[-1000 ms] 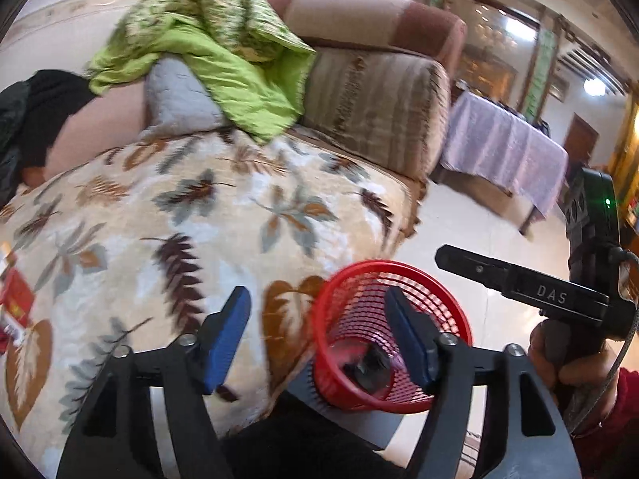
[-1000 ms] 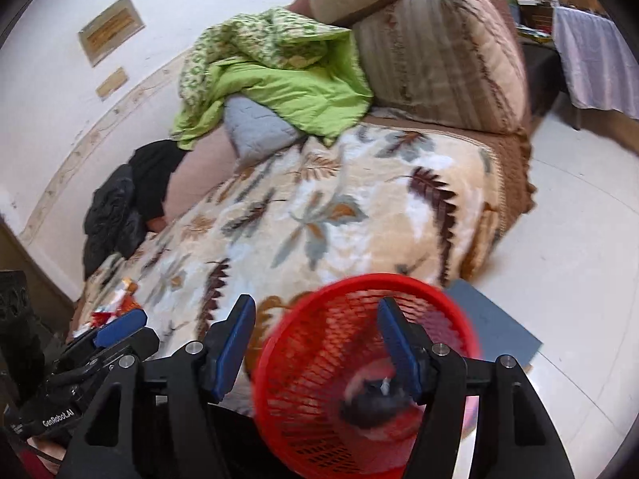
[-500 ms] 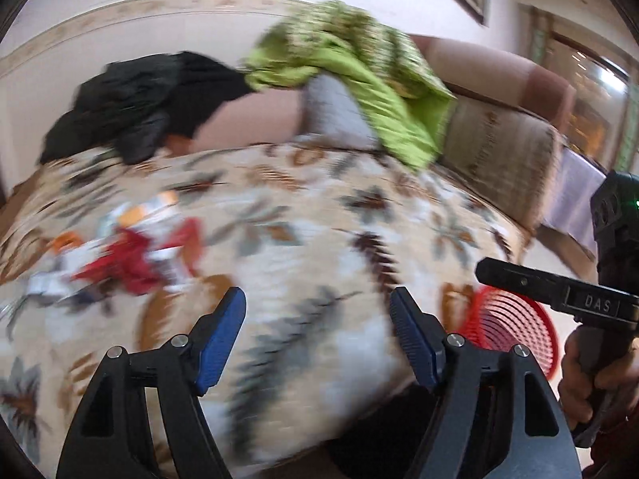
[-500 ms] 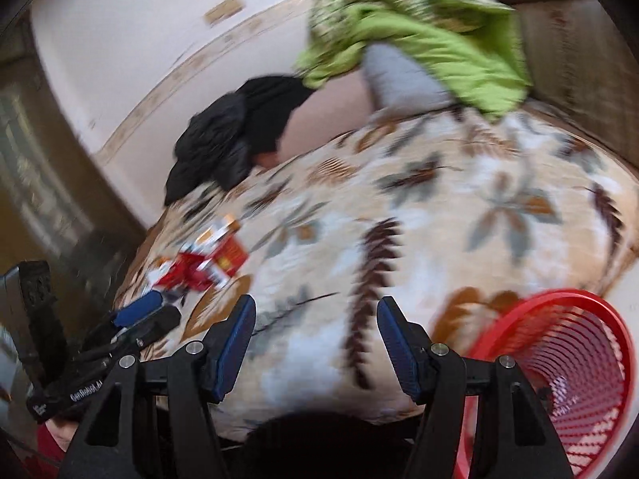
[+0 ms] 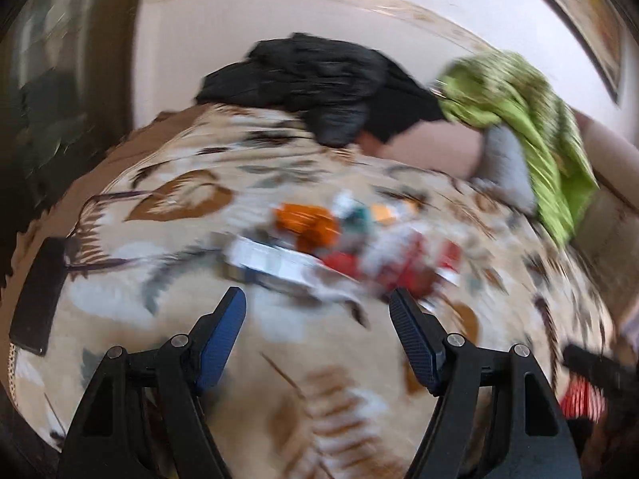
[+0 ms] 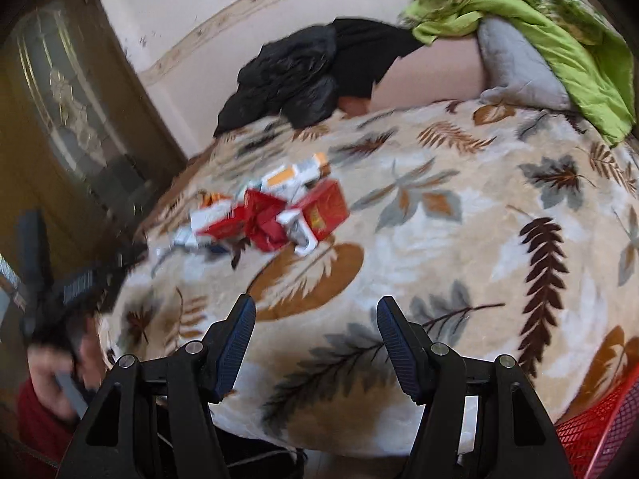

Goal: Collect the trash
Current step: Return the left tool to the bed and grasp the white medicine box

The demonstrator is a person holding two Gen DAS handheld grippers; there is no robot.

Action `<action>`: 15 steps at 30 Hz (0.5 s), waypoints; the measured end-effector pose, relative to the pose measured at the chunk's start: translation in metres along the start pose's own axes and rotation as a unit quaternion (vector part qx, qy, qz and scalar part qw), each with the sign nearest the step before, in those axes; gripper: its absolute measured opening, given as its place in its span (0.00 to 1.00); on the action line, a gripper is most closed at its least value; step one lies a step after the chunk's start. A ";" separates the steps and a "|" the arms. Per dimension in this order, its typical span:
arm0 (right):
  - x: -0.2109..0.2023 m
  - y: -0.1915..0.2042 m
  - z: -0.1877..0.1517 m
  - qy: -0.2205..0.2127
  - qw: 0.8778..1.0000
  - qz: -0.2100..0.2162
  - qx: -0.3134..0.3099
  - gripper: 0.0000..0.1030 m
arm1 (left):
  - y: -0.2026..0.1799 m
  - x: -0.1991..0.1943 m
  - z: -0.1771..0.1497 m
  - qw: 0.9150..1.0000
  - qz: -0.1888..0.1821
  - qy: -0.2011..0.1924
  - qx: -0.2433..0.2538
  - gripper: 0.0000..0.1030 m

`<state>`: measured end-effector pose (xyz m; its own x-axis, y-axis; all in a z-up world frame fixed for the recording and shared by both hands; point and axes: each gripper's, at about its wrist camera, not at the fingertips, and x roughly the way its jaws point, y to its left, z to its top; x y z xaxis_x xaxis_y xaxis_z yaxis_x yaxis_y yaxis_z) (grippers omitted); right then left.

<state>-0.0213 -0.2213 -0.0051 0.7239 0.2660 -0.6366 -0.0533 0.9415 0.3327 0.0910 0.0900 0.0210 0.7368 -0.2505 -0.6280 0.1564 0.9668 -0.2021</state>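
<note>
Trash (image 6: pixel 275 215) lay piled on the leaf-print blanket (image 6: pixel 459 239); both left tongs (image 5: pixel 317 337) and right tongs (image 6: pixel 315 339) hung apart, holding nothing

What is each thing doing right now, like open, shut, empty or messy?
Left gripper: jaws open, empty.
Right gripper: jaws open, empty.
Trash pile: scattered on the leaf-print blanket, untouched.
Red basket: only its rim shows, contents hidden.
Green quilt: crumpled.
Black jacket: heaped.
</note>
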 end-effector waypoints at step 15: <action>-0.004 -0.020 0.001 -0.018 0.999 0.019 0.035 0.67 | 0.053 0.106 0.036 0.991 -0.053 0.107 -0.063 0.71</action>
<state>-0.0223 -0.2415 -0.0088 0.7460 0.2923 -0.5983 -0.0336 0.9139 0.4046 0.2011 0.1164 -0.0297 0.5622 -0.3681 -0.7406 0.1314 0.9239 -0.3595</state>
